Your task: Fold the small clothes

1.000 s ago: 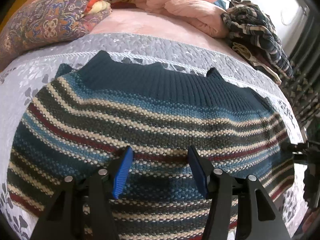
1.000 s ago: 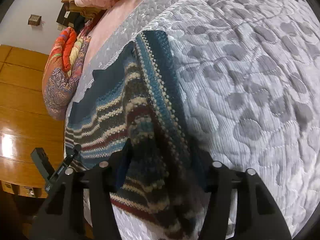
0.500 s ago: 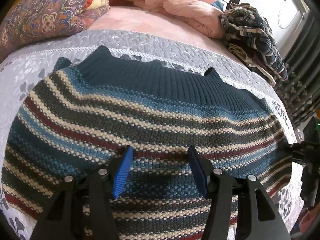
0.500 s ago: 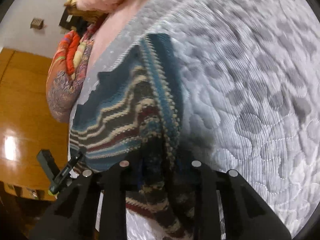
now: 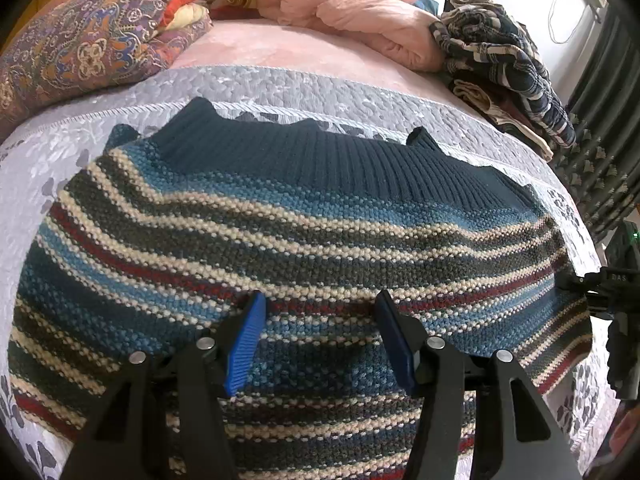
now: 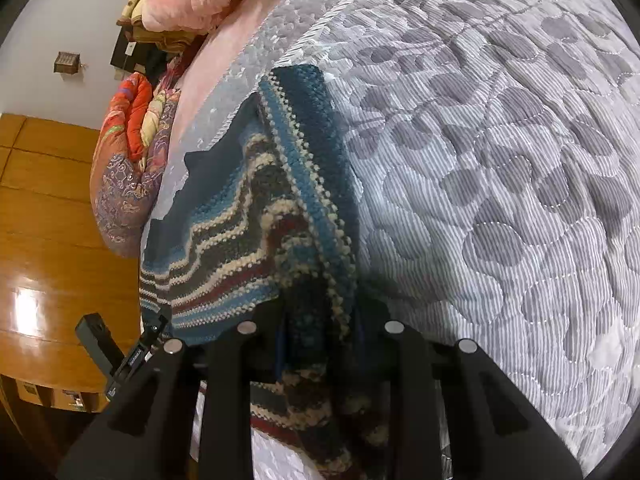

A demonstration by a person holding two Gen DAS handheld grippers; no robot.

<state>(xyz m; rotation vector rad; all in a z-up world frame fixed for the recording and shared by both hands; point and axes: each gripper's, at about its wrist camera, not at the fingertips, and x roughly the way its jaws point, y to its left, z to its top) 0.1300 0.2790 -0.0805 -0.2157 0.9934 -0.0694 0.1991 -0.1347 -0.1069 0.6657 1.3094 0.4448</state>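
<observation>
The striped knit sweater lies spread on the grey quilted bedcover, and its dark ribbed band is on the far side from the left gripper. This gripper stands released: its 2 blue pads are apart over the middle stripes and no cloth is between them.

The right gripper is clenched on a bunched edge of the sweater, at the side of the garment. The knit goes in between its fingers and hangs below them.

I think the main risk is at the right gripper. The knit is thick and loose, so if the pull is quick the bunch may slip out, or only 1 layer may come and the fold will be crooked. Because the left gripper holds nothing, the whole sweater may slide on the smooth cover instead of folding. The cloth can also drag toward the bed edge, which is just beside the right gripper.
</observation>
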